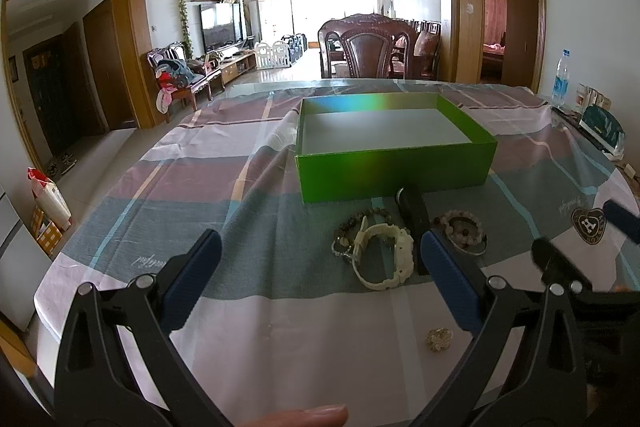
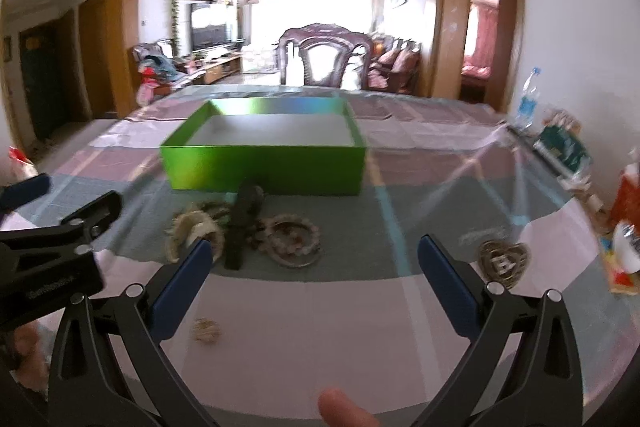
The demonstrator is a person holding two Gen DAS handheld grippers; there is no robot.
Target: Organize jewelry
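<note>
**Both grippers open, nothing picked up yet**

Your left gripper (image 1: 320, 267) has its jaws wide apart and holds nothing. Your right gripper (image 2: 316, 273) is the same: jaws wide apart, nothing between them. Both hang above the checked cloth (image 1: 192, 179), side by side.

Just past your left jaws lies the pile of jewelry. There is a white watch (image 1: 386, 255), a dark bead bracelet (image 1: 362, 223) touching it, a black strap (image 1: 414, 219) in the middle, and a pale bead bracelet (image 1: 464, 231) on the other side. A small gold piece (image 1: 439, 339) sits alone, closer to you. Behind the pile, just beside it, stands the green box (image 1: 396, 167). It is open and looks empty.

So this looks like the very start. No piece is in the box.

Next, I think you should lower one gripper over a single piece. The white watch is a good pick, as it is big and stands up a bit. The things touch each other, so go slow or you may drag two at once. The right view is blurry.
</note>
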